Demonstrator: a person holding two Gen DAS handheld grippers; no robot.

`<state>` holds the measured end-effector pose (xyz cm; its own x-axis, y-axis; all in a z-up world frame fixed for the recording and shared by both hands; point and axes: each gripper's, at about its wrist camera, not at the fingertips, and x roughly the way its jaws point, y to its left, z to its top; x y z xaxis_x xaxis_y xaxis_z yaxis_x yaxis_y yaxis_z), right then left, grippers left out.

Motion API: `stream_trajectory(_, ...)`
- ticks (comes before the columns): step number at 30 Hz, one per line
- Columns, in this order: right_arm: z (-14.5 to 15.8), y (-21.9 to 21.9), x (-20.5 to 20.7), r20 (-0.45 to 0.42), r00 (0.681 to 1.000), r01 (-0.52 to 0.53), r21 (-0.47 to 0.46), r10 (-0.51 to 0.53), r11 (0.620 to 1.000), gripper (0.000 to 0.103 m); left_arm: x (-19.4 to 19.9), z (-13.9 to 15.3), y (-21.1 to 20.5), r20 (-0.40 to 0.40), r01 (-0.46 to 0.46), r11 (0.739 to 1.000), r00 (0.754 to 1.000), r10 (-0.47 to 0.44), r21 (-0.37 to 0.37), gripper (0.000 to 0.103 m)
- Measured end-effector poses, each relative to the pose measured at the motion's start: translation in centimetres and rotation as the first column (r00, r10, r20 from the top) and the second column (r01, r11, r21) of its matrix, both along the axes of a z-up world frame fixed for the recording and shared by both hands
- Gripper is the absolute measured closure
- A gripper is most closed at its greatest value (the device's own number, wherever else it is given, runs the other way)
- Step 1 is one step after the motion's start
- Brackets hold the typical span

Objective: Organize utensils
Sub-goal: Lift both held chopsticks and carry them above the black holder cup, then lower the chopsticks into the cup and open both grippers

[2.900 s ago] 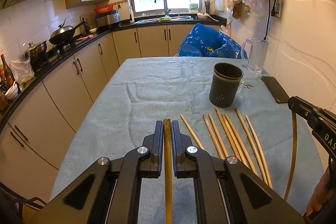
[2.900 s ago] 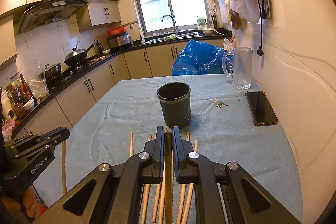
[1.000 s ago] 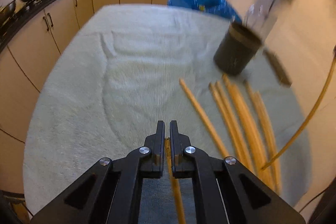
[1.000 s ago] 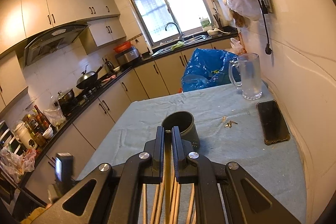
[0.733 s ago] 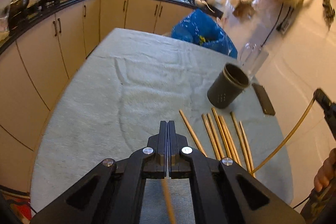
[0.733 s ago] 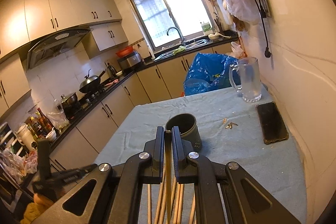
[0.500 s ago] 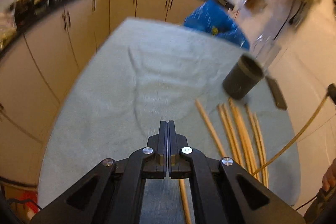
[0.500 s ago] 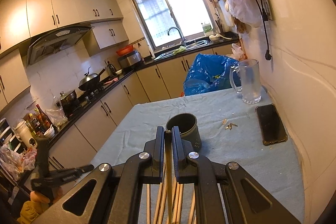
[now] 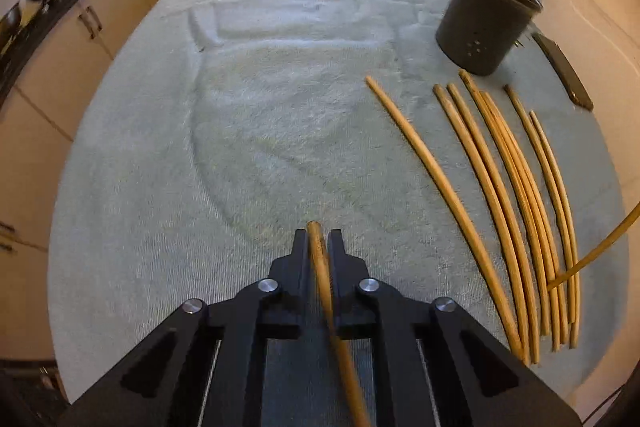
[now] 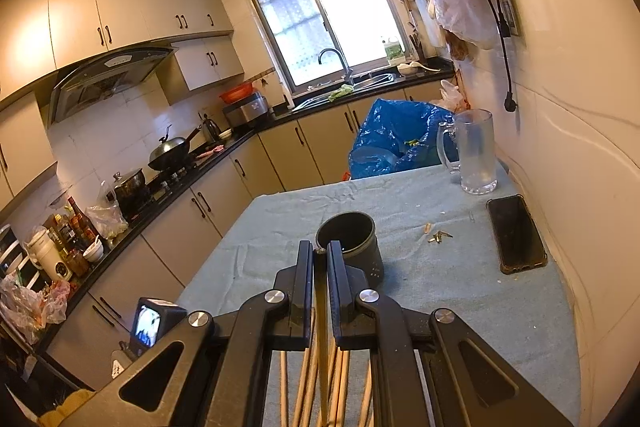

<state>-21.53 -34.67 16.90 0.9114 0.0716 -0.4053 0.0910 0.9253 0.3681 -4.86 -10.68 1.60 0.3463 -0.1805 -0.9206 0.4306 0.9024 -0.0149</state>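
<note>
Table (image 9: 168, 155) under a pale green towel cloth fills my left view; my right view takes in the kitchen beyond it, with a blue bag (image 10: 394, 137) at the far edge. Glass mug (image 10: 474, 151) and black phone (image 10: 516, 233) sit near the wall, apart from each other. Dark utensil cup (image 9: 486, 27) stands upright on the cloth, right of centre. Loose chopsticks (image 9: 500, 195) lie in a fan just below the cup, the nearest tips almost touching its base. Left gripper (image 9: 319, 247): jaws narrowly parted around one chopstick (image 9: 320, 259) low over the cloth; I cannot tell if they grip it. Right gripper (image 10: 320, 257): jaws pinching a second chopstick (image 10: 321, 307), tip level with the cup rim in my view.
</note>
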Motion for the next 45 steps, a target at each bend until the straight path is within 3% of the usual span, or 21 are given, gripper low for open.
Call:
stream_trajectory(3,0.0,0.0,0.0,0.001,1.0,-0.005,-0.001,0.005,1.0,0.095,0.3,0.5,0.6,0.008,-0.017,0.998,1.0,0.018,-0.06,0.096)
stream_trajectory(8,0.1,0.0,-0.1,0.006,1.0,-0.018,-0.005,0.018,1.0,0.095,-0.7,4.8,2.9,0.085,-0.059,0.967,0.993,0.083,-0.247,0.096)
stream_trajectory(15,1.2,1.0,-0.7,0.045,0.998,-0.046,-0.027,0.048,0.999,0.095,-3.9,12.9,3.3,0.274,0.019,0.914,0.956,0.102,-0.406,0.096)
stream_trajectory(20,2.7,1.6,-1.1,0.084,0.995,-0.048,-0.055,0.053,0.997,0.095,-4.6,17.1,3.3,0.336,0.063,0.864,0.933,0.127,-0.5,0.096)
stream_trajectory(28,5.7,-0.6,0.0,0.136,0.991,0.01,-0.049,-0.003,0.999,0.095,-1.8,21.6,0.4,0.405,0.097,0.829,0.9,0.163,-0.55,0.096)
stream_trajectory(33,8.4,-2.4,2.3,0.179,0.983,0.057,-0.045,-0.048,0.997,0.095,1.5,24.0,-2.2,0.402,0.076,0.808,0.892,0.207,-0.585,0.096)
stream_trajectory(38,11.4,-3.6,5.9,0.24,0.967,0.104,-0.066,-0.085,0.992,0.095,4.8,26.5,-5.5,0.469,0.06,0.812,0.84,0.273,-0.58,0.096)
stream_trajectory(43,11.7,-3.8,9.3,0.254,0.961,0.148,-0.123,-0.113,0.981,0.095,7.3,27.2,-9.7,0.547,0.049,0.829,0.773,0.322,-0.557,0.096)
stream_trajectory(45,10.8,-3.8,10.6,0.241,0.963,0.158,-0.146,-0.12,0.977,0.095,8.2,26.7,-11.2,0.552,0.051,0.84,0.775,0.308,-0.54,0.096)
